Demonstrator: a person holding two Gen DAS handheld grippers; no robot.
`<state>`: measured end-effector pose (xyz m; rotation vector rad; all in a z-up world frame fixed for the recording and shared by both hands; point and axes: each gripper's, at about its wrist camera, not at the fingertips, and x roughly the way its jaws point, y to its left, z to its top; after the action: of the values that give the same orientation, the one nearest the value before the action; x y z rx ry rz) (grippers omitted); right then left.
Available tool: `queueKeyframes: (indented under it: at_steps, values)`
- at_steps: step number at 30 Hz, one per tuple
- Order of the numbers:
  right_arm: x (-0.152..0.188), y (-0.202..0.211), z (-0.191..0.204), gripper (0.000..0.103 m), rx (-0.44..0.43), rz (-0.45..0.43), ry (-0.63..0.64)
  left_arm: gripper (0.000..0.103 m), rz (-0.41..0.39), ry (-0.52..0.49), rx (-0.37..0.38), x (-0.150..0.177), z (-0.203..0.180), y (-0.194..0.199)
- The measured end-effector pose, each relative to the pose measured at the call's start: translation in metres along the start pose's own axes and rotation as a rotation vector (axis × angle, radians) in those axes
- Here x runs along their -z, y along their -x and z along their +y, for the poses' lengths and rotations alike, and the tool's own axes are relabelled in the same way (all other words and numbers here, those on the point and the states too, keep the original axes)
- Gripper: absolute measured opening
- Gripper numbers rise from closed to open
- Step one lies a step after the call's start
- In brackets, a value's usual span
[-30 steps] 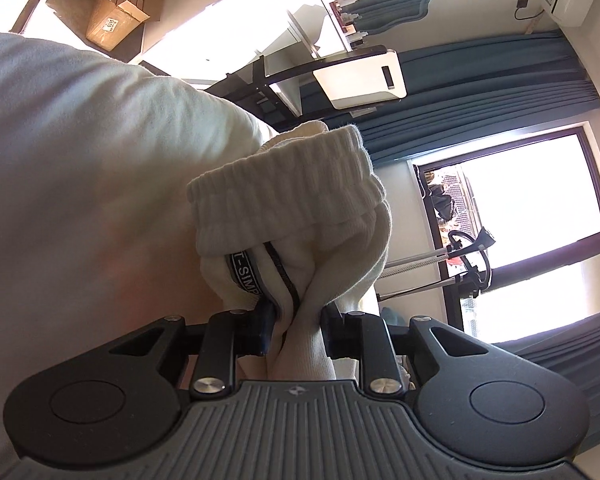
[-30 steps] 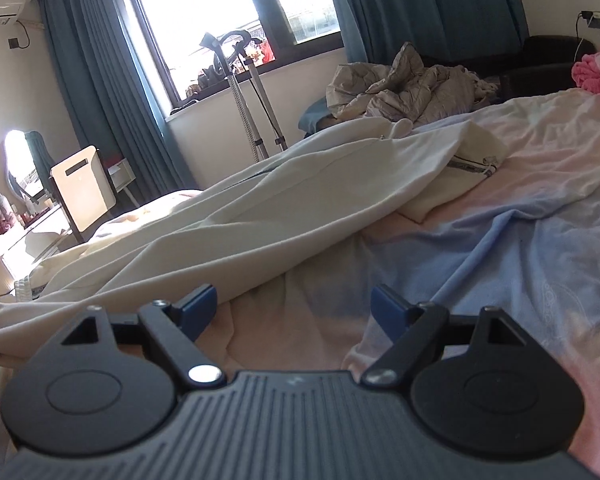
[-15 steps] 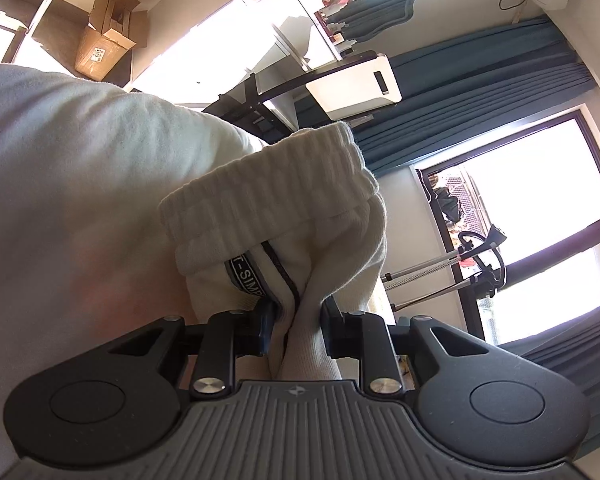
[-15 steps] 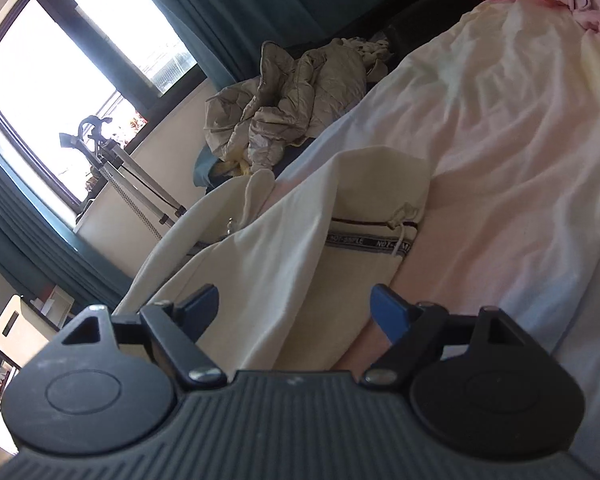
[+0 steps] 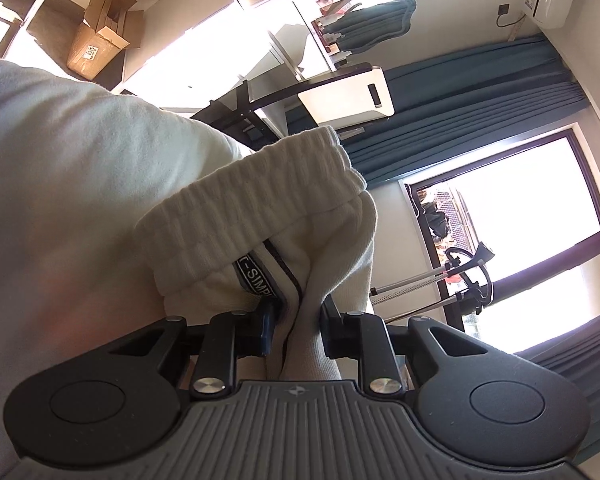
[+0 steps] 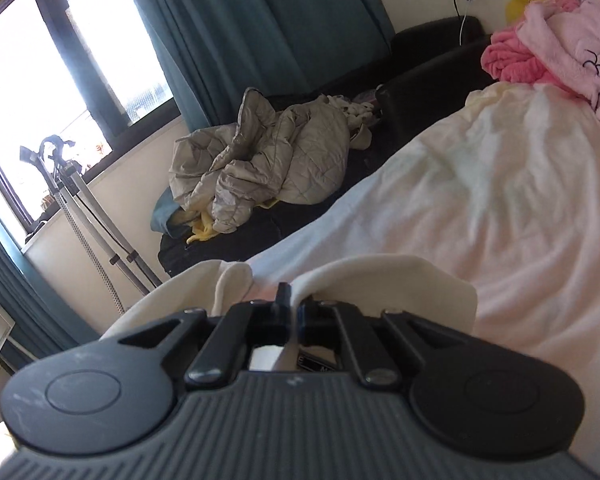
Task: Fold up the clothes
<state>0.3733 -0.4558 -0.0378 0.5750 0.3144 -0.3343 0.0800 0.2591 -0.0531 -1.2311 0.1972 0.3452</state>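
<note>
Cream knitted garment (image 5: 100,200) with ribbed cuff (image 5: 256,196) and a grey printed band, held at two places above the pale sheeted bed (image 6: 500,200). Left hand-held gripper (image 5: 296,312): jaws drawn in tight on a bunched fold just below the cuff, fabric filling the gap between them. Right hand-held gripper (image 6: 294,312): jaws nearly together, pinching a cream edge of cloth, apparently the same garment (image 6: 380,276), where it rises from the bed; how deep the bite is cannot be told. The step in hand appears to be carrying one end over to meet the other. To do it well, both grips should hold firm, the two ends should travel level so the cloth hangs without twisting, and the edges should be matched before lowering onto the bed. Beyond the bed: crumpled grey quilted blanket (image 6: 268,160) on a dark sofa (image 6: 428,64), pink plush clothing (image 6: 560,48) piled at the bed's far corner, teal curtains (image 6: 260,20), and metal crutches (image 6: 84,208) beneath the window. Only the pink pile lies near the landing area.
</note>
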Motion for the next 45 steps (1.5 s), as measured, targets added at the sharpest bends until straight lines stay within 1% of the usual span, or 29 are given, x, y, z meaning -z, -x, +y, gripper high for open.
queueKeyframes:
  at_steps: [3,5,7,9,11,13,20,22,25,28,30,35,36,38,39,40,41,42,43,45]
  values:
    - [-0.028,0.057,0.004,0.003,-0.016,-0.105,0.002,0.024,-0.006,0.032,0.036,-0.006,0.002,0.010]
    - [-0.043,0.100,0.010,0.003,-0.023,-0.178,0.019,0.024,-0.021,0.031,0.067,-0.013,0.000,0.022]
    - [-0.050,0.142,0.011,0.003,-0.031,-0.247,0.041,0.024,-0.030,0.024,0.094,-0.021,-0.002,0.033]
    - [-0.045,0.192,0.005,0.003,-0.013,-0.303,0.059,0.024,-0.012,0.037,0.105,-0.028,-0.001,0.038]
    - [-0.031,0.230,-0.008,0.004,0.016,-0.317,0.045,0.023,0.010,0.040,0.093,-0.032,0.001,0.040]
    - [-0.007,0.260,-0.037,0.004,0.050,-0.260,-0.061,0.023,0.040,0.045,0.076,-0.035,0.006,0.041]
    - [0.033,0.260,-0.086,0.004,0.101,-0.105,-0.224,0.024,0.111,-0.002,-0.010,-0.040,0.015,0.043]
    - [0.044,0.259,-0.099,0.005,0.114,-0.062,-0.267,0.024,0.116,-0.004,-0.021,-0.040,0.017,0.043]
    - [0.060,0.257,-0.119,0.009,0.134,0.003,-0.330,0.024,0.116,-0.077,-0.050,-0.039,0.012,0.040]
    - [0.076,0.256,-0.139,0.009,0.154,0.067,-0.394,0.025,0.119,-0.118,-0.064,-0.038,0.010,0.038]
    - [0.087,0.255,-0.152,0.010,0.167,0.111,-0.436,0.025,0.124,-0.090,-0.059,-0.039,0.014,0.038]
    - [0.091,0.247,-0.164,0.016,0.167,0.126,-0.501,0.025,0.115,-0.074,-0.083,-0.036,0.018,0.036]
    - [0.091,0.247,-0.166,0.019,0.163,0.122,-0.516,0.025,0.112,-0.074,-0.088,-0.035,0.017,0.035]
    - [0.092,0.245,-0.170,0.029,0.159,0.116,-0.541,0.025,0.107,-0.077,-0.092,-0.034,0.016,0.036]
    - [0.092,0.246,-0.171,0.033,0.165,0.116,-0.554,0.025,0.105,-0.075,-0.093,-0.034,0.017,0.036]
    - [0.091,0.246,-0.172,0.043,0.173,0.116,-0.564,0.025,0.104,-0.072,-0.095,-0.033,0.017,0.036]
    - [0.092,0.247,-0.174,0.056,0.178,0.114,-0.575,0.025,0.102,-0.070,-0.097,-0.033,0.017,0.036]
    - [0.092,0.247,-0.176,0.062,0.183,0.110,-0.587,0.025,0.103,-0.063,-0.096,-0.033,0.018,0.036]
    - [0.092,0.248,-0.178,0.064,0.187,0.106,-0.600,0.025,0.103,-0.060,-0.096,-0.033,0.018,0.036]
    - [0.093,0.248,-0.183,0.064,0.196,0.101,-0.626,0.025,0.103,-0.070,-0.100,-0.032,0.018,0.036]
